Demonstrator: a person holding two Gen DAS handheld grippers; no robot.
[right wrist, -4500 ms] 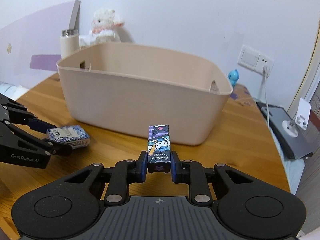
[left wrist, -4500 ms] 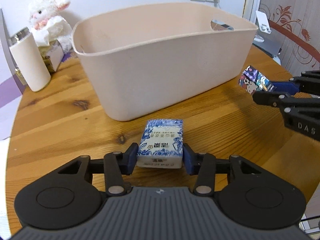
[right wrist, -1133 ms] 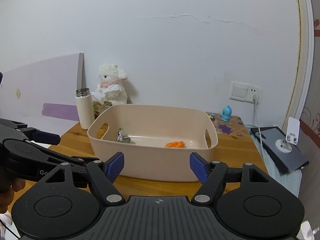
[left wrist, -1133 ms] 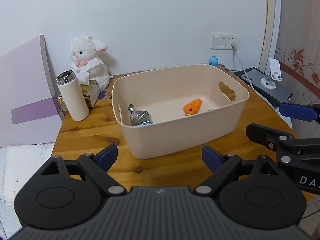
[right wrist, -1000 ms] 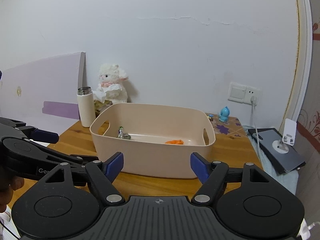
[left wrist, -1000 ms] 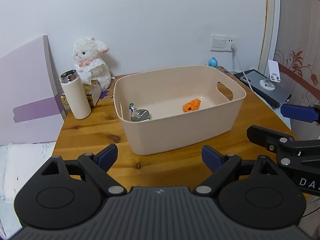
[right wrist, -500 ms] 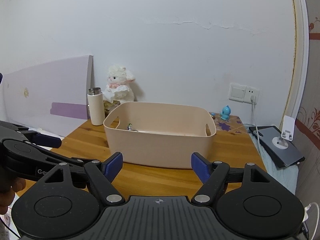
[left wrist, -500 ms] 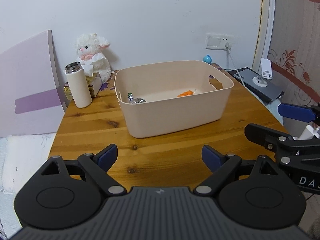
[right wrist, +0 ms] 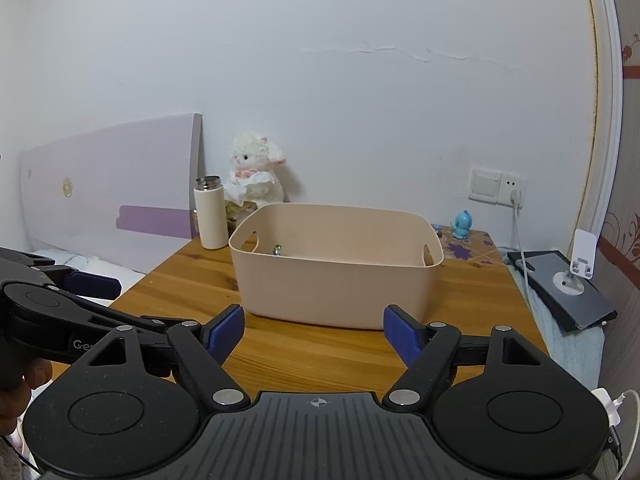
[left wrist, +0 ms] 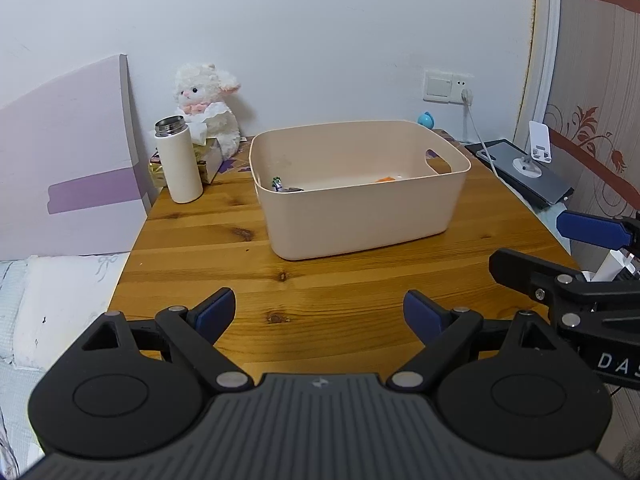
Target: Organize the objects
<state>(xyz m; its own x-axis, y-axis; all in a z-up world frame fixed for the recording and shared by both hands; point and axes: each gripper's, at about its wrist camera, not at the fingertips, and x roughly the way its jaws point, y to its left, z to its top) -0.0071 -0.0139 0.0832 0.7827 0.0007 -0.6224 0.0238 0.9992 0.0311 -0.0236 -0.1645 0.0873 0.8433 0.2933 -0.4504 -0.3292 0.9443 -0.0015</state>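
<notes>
Presently, in the left wrist view, the left gripper (left wrist: 319, 312) hangs over the near edge of the table (left wrist: 240, 280), jaws spread wide with nothing between them. The bin (left wrist: 360, 216) stands toward the table's far side, upright. Inside it, a small foil packet (left wrist: 285, 187) lies by the left wall and an orange item (left wrist: 385, 179) by the right wall, well apart. A bottle (left wrist: 180, 166) stands at the far left corner, with a plush lamb (left wrist: 208, 110) just behind it. The right gripper (left wrist: 568, 264) enters from the right edge of this view, its blue pads apart. A tablet (left wrist: 524, 174) lies beyond the table's right edge.

In the right wrist view, the right gripper (right wrist: 314, 334) is held before the table's near edge (right wrist: 320, 352), jaws spread, holding nothing. The bin (right wrist: 336, 276) sits beyond them; only the packet's tip (right wrist: 276, 249) shows above its rim. The bottle (right wrist: 211, 213) and lamb (right wrist: 256, 172) stand behind the bin's left end. The left gripper (right wrist: 72, 292) shows at the left, jaws apart. A blue figurine (right wrist: 462, 224) stands at the far right corner.
</notes>
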